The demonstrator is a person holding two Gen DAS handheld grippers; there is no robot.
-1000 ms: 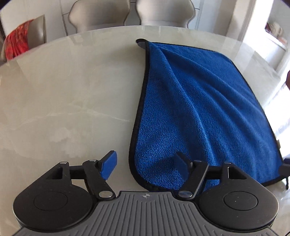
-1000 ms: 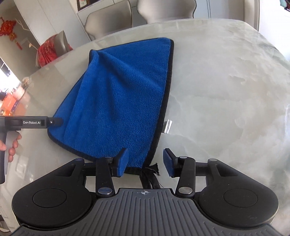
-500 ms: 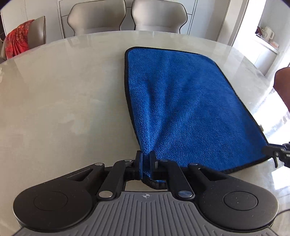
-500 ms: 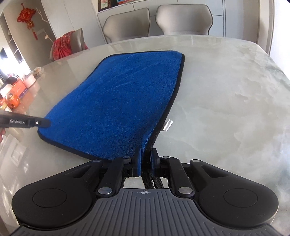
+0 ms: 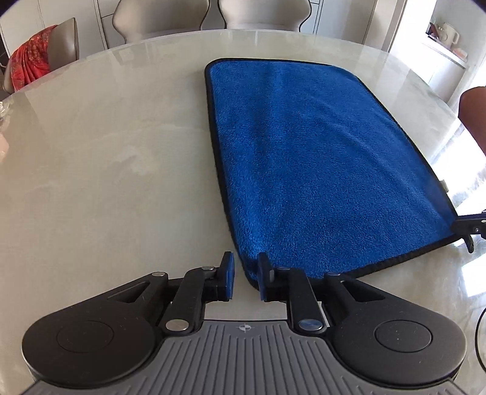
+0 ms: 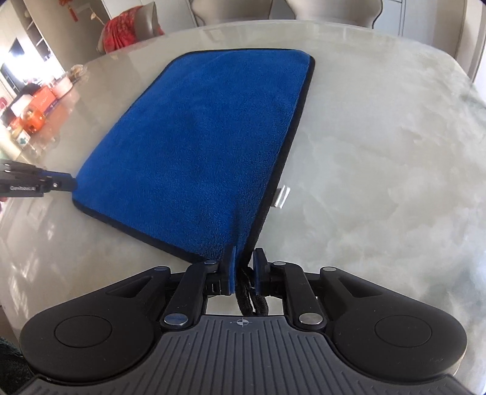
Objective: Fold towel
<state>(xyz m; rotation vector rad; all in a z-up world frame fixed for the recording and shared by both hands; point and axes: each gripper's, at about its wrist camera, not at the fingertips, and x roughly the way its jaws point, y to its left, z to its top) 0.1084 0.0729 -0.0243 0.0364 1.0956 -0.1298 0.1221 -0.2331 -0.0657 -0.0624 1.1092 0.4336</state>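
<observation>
On the pale marble counter (image 5: 106,182), a blue towel (image 5: 319,170) with black edging, spread flat, far edge toward the chairs (image 5: 255,13). At its near left corner, left gripper (image 5: 245,275), fingers released, corner lying loose between them. At the near right corner, right gripper (image 6: 244,270), fingers slightly parted around the lifted corner and black hanging loop (image 6: 252,299); true grip or not, cannot tell. Beside the right edge, a white tag (image 6: 282,197).

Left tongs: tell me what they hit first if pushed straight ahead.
The left tongs would likely meet the blue towel's near corner first; it lies between the open fingertips on the table.
</observation>
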